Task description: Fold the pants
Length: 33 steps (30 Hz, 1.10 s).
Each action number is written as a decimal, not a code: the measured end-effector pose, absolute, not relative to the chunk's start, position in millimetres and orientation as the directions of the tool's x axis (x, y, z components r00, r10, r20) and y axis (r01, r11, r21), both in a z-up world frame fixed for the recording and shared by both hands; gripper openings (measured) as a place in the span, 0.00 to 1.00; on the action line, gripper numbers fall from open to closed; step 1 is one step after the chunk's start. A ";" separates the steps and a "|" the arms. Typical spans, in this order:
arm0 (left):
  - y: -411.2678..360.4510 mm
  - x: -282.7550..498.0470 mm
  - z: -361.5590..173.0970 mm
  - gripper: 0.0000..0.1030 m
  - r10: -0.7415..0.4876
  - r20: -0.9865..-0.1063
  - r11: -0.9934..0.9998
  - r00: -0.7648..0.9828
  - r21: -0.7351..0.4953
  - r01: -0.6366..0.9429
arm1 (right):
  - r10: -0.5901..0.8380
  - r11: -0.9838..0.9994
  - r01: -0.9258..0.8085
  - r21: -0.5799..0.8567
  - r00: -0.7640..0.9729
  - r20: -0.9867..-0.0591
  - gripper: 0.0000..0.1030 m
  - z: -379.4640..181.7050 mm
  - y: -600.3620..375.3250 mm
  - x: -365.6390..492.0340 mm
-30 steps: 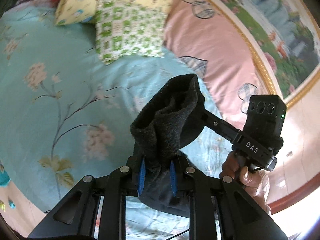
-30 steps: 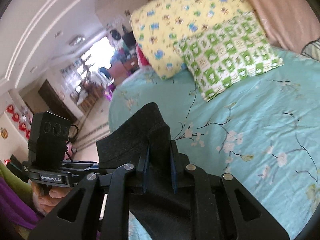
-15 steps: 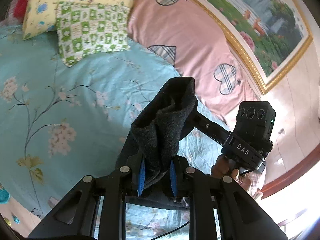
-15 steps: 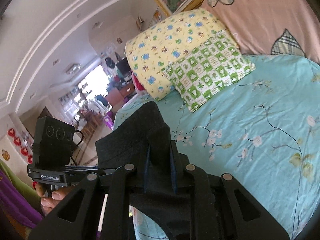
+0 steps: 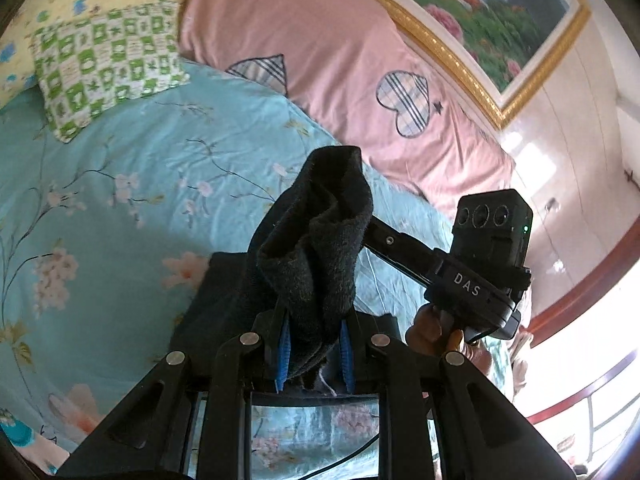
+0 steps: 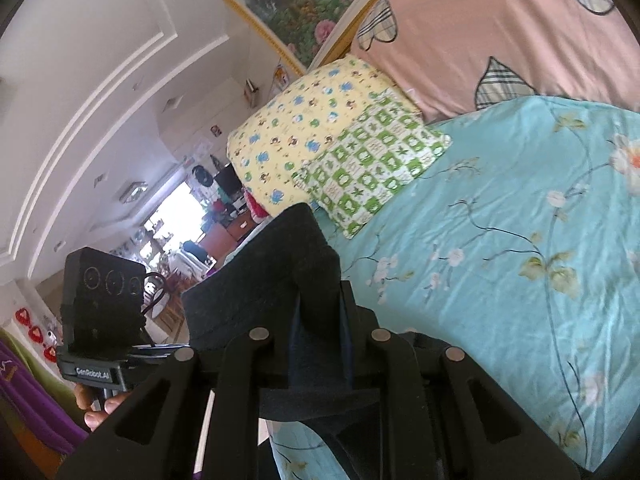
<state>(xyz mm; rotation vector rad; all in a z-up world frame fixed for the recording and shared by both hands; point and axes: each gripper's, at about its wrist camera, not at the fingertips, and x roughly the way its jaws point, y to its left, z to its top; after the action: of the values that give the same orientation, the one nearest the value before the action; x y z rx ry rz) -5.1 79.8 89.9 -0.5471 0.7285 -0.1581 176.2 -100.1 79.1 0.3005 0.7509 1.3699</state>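
My left gripper (image 5: 314, 354) is clamped on a bunched fold of the dark pants (image 5: 316, 248), blue pads (image 5: 283, 344) pressing the cloth. My right gripper (image 6: 320, 344) pinches another part of the same pants (image 6: 280, 280). The pants are lifted between both, hanging over the near part of the teal floral bedsheet (image 5: 120, 184). Green checked pillow (image 6: 372, 168) far left.

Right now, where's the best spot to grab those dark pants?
By the bunched edge, as now: each tool, left and right, is clamped on a thick fold of the pants, coming from the near side. The fuzzy cloth hangs limp between them, so two corners keep it spread.
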 end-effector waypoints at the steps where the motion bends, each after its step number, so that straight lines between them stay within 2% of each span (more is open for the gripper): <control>1: 76.0 -3.7 88.7 0.19 -0.327 -0.592 0.851 0.737 -0.523 -0.043 | 0.953 0.209 -0.766 0.607 0.021 -0.302 0.18 77.2 -104.9 176.6; 15: 15.9 25.1 70.9 0.19 -0.384 -0.645 0.878 0.661 -0.476 0.046 | 0.956 0.278 -0.686 0.673 0.132 -0.261 0.18 41.9 -172.4 182.8; 33: -43.9 49.8 38.9 0.19 -0.379 -0.708 0.911 0.596 -0.397 0.109 | 0.929 0.367 -0.593 0.717 0.202 -0.309 0.18 6.9 -228.9 189.2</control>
<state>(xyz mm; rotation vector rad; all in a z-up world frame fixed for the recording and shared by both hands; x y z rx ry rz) 49.8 -43.9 38.9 -0.3298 0.8914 -0.2895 189.2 -228.9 6.9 0.5022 0.8064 1.1270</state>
